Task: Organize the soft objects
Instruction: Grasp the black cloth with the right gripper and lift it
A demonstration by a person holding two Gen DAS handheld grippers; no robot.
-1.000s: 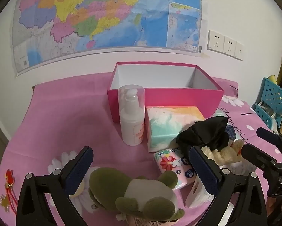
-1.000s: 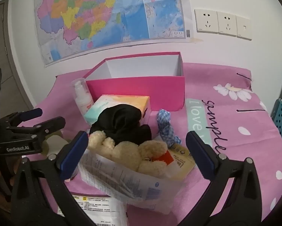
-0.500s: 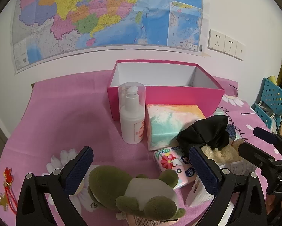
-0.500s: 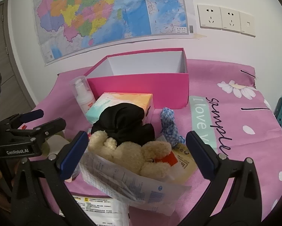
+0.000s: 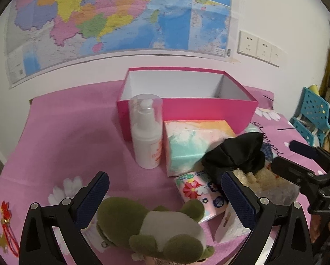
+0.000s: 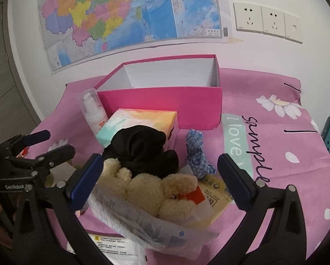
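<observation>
A map [image 5: 120,15] hangs on the white wall behind a bench [image 5: 61,137] covered in a pink flowered cloth, and an open pink box [image 5: 187,110], seemingly holding nothing, stands at the back of it. In front of the box stand a pump bottle [image 5: 146,137] and a tissue pack [image 5: 191,143]; a black cloth [image 6: 143,148] lies bunched against the pack, with a blue checked rag [image 6: 195,152] just beside it. The left hand-held gripper [image 5: 165,196] hangs wide open, gripping nothing, with a green plush [image 5: 156,227] lying low between its fingers, near but apparently not touching either pad. The right hand-held gripper [image 6: 160,178] is likewise spread wide and holds nothing; a cream teddy [image 6: 151,187] lies between its fingers on top of crinkly plastic packaging [image 6: 156,227] and a flat yellow packet [image 6: 215,192]. No sorting looks done yet: every soft thing is still on the cloth, so this reads as the approach before a first pick. The next move probably calls for one hand-held gripper to come down around its toy, pinch the body rather than a limb, and carry it over the box's front wall. On the right, the fingers would need to close on fur only, since the plastic under the teddy could come up with it.
</observation>
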